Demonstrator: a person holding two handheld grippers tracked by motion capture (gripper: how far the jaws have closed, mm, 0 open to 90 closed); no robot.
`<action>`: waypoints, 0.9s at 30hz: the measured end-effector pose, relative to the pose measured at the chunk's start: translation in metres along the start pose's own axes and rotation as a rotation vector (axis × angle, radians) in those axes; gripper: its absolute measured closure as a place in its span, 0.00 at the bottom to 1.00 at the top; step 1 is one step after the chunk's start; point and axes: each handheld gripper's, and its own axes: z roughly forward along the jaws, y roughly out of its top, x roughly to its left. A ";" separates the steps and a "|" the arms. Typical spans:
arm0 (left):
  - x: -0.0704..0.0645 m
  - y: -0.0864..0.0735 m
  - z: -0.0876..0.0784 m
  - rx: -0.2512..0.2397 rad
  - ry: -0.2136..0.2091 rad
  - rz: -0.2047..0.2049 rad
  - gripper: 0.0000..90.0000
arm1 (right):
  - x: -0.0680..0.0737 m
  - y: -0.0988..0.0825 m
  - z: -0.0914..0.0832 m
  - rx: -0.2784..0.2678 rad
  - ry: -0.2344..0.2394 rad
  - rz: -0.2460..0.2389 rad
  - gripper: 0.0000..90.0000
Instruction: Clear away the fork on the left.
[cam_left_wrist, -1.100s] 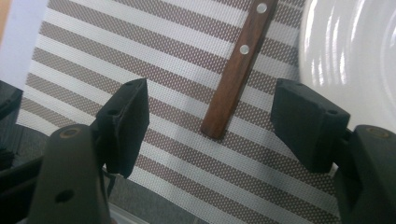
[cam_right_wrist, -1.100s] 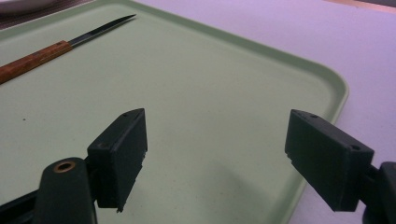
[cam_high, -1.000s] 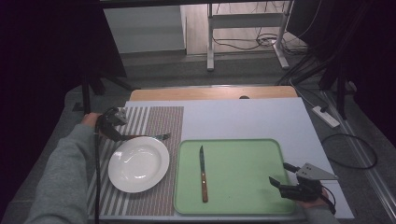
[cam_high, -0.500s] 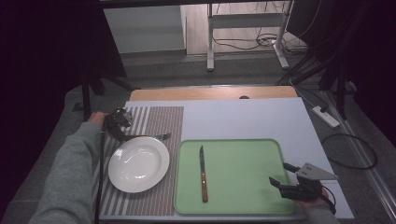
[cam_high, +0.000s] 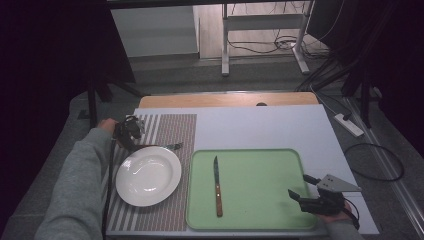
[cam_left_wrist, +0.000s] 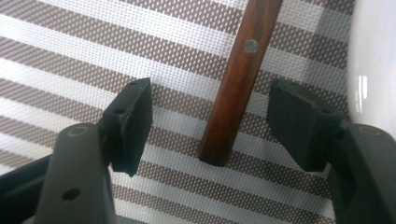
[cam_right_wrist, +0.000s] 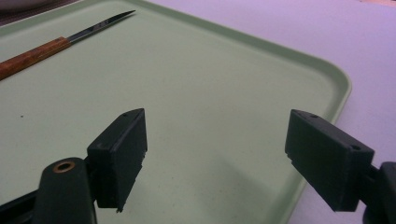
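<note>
A utensil with a brown wooden handle (cam_high: 155, 147) (cam_left_wrist: 236, 88) lies on the striped placemat (cam_high: 170, 125) just behind the white plate (cam_high: 148, 175). My left gripper (cam_high: 127, 131) (cam_left_wrist: 212, 107) is low over the mat and open. The handle's end lies between its jaws, and neither pad touches it. A wooden-handled knife (cam_high: 217, 185) (cam_right_wrist: 60, 39) rests on the green tray (cam_high: 260, 170) (cam_right_wrist: 210, 93). My right gripper (cam_high: 299, 185) (cam_right_wrist: 215, 140) stands open and holds nothing, over the tray's near right corner.
The plate's rim (cam_left_wrist: 373, 56) is close beside one left jaw. Beyond the tray lies the pale table top (cam_high: 260, 125), with a wooden strip along its far edge. Table legs and cables are on the floor behind.
My left gripper has moved a little to the right and lower, toward the utensil's handle. The right gripper, knife and plate have kept still.
</note>
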 end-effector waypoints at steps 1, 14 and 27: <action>0.000 0.000 0.000 0.000 0.000 0.000 0.39 | 0.000 0.000 0.000 0.000 0.000 0.000 0.24; 0.005 0.003 0.000 0.001 -0.081 0.061 0.51 | 0.000 0.000 0.001 0.006 0.004 -0.001 0.24; -0.001 0.009 -0.002 0.042 -0.077 0.117 0.80 | 0.000 0.000 0.000 0.003 0.006 -0.002 0.24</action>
